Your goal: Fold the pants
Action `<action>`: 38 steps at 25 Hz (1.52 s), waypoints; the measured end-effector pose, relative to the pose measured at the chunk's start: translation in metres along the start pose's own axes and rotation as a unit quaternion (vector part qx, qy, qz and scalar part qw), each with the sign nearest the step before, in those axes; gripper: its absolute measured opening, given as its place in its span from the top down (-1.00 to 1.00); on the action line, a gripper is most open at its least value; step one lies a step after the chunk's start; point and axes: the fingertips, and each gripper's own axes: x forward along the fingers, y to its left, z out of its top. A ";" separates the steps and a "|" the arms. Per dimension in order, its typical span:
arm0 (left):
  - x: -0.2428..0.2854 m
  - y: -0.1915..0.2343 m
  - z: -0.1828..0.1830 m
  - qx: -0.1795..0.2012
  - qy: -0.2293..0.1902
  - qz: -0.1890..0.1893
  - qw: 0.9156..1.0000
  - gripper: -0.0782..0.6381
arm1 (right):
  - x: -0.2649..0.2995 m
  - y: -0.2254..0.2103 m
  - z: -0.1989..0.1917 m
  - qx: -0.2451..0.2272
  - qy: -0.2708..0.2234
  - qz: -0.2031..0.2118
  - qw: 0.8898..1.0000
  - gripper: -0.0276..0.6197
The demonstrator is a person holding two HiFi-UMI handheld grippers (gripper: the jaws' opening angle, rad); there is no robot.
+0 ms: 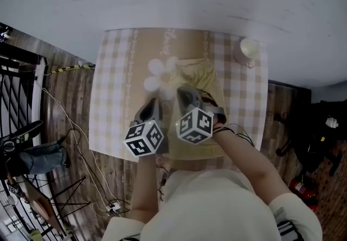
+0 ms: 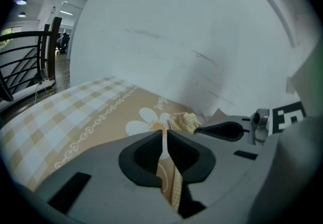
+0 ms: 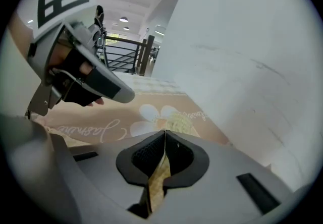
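Note:
The yellow checked pants [image 1: 201,78] lie bunched on the table's checked cloth [image 1: 116,88], right of a printed daisy. Both grippers hover side by side over the near part of the pants. My left gripper [image 1: 156,103] has its jaws together in the left gripper view [image 2: 165,136], with a strip of the yellow fabric [image 2: 176,187] caught between them. My right gripper [image 1: 183,93] is shut too [image 3: 164,140], and a fold of the pants [image 3: 158,182] hangs from its pads. The rest of the pants [image 3: 176,122] lies heaped ahead by the daisy.
A white cup-like object [image 1: 249,50] stands at the table's far right corner. A white wall runs behind the table. Black railing [image 1: 16,88] and cables on the wooden floor are to the left. Dark equipment [image 1: 320,131] sits on the floor to the right.

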 end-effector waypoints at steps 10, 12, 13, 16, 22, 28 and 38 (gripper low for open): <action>0.030 -0.029 -0.004 0.026 0.023 -0.029 0.999 0.70 | -0.027 -0.112 -0.054 0.080 0.021 -0.108 0.991 0.91; 0.038 -0.034 -0.003 0.030 0.027 -0.033 0.999 0.70 | -0.026 -0.121 -0.070 0.096 0.034 -0.112 0.988 0.91; 0.042 -0.036 -0.001 0.033 0.029 -0.034 0.998 0.70 | -0.024 -0.123 -0.077 0.102 0.041 -0.112 0.988 0.91; 0.057 -0.043 0.005 0.044 0.031 -0.033 0.998 0.70 | -0.018 -0.126 -0.098 0.117 0.061 -0.107 0.986 0.91; 0.098 -0.050 0.014 0.075 0.054 -0.036 0.995 0.70 | -0.008 -0.127 -0.124 0.182 0.074 -0.092 0.976 0.91; 0.132 -0.046 0.004 0.080 0.103 -0.046 0.990 0.52 | 0.001 -0.127 -0.123 0.213 0.060 -0.037 0.974 0.50; 0.145 -0.043 -0.006 0.100 0.139 -0.052 0.984 0.56 | 0.027 -0.115 -0.130 0.258 0.078 0.081 0.960 0.73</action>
